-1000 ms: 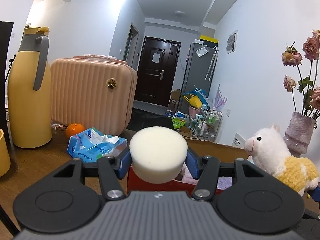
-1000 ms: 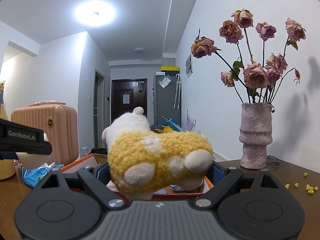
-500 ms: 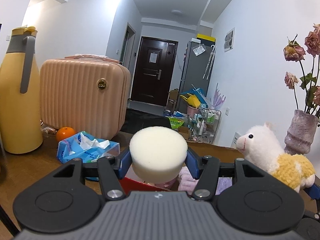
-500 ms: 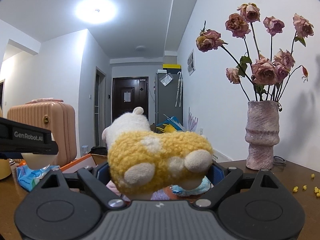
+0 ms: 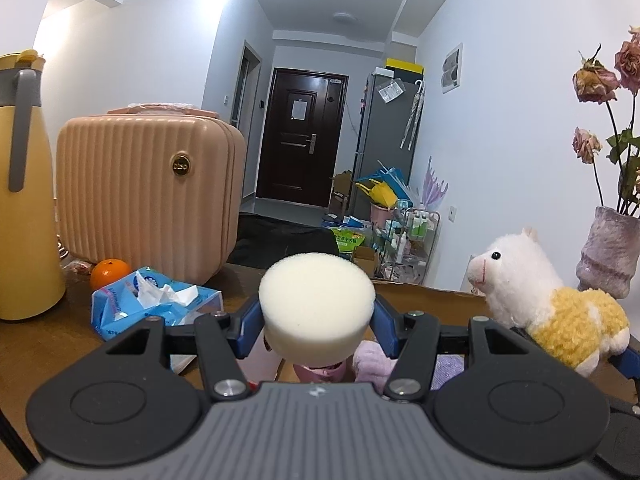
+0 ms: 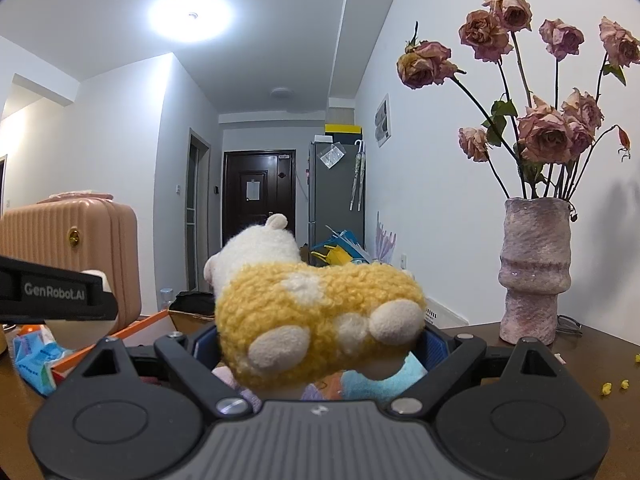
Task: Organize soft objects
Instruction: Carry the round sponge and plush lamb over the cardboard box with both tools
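While the left gripper (image 5: pixel 318 316) squeezes a round white sponge (image 5: pixel 317 307), the right gripper (image 6: pixel 320 344) is clamped on a yellow-and-white plush alpaca (image 6: pixel 316 312); both hang over an open cardboard box (image 5: pixel 424 304), near a tissue pack (image 5: pixel 152 304) and vase (image 6: pixel 534 268).

Pink suitcase (image 5: pixel 148 196), orange (image 5: pixel 109 273), tissue pack (image 5: pixel 154 300), vase of dried roses (image 6: pixel 534 268).

Round white sponge (image 5: pixel 316 306), yellow-white plush alpaca (image 6: pixel 316 316)

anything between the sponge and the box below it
Nothing visible does. The left gripper holds the round sponge right above the box, where only soft pink and purple items lie.
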`<action>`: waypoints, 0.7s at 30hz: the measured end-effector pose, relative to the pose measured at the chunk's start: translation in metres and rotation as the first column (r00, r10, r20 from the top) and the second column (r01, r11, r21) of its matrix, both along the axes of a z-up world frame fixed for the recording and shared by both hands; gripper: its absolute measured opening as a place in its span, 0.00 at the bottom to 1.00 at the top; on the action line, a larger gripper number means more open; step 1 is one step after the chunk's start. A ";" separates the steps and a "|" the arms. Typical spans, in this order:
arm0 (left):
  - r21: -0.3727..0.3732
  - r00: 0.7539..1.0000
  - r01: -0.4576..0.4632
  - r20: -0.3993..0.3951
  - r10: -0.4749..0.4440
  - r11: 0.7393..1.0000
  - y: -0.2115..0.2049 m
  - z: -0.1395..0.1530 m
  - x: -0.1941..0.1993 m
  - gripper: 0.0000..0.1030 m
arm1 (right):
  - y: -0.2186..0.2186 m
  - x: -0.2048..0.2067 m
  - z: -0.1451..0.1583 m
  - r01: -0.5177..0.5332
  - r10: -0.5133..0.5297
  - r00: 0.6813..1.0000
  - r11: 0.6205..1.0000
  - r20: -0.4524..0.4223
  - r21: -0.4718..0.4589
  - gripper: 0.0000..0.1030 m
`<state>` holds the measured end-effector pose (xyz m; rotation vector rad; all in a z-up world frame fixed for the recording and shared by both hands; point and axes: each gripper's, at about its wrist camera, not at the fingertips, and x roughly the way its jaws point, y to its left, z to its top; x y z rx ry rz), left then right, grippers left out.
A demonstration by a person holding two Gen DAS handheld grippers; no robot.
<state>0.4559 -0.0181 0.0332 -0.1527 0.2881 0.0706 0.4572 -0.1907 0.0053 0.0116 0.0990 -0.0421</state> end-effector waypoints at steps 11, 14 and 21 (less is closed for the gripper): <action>0.017 1.000 0.008 -0.014 -0.008 1.000 -0.004 -0.005 0.030 0.56 | -0.003 0.026 -0.003 -0.013 0.013 1.000 1.000 -0.008 -0.010 0.90; 0.021 1.000 0.010 -0.014 -0.009 1.000 -0.006 -0.005 0.037 0.56 | -0.004 0.032 -0.004 -0.019 0.019 1.000 1.000 -0.011 -0.016 0.90; 0.035 1.000 0.013 -0.013 -0.013 0.999 -0.006 -0.007 0.048 0.56 | -0.002 0.047 -0.007 -0.027 0.027 0.999 0.999 -0.024 -0.030 0.90</action>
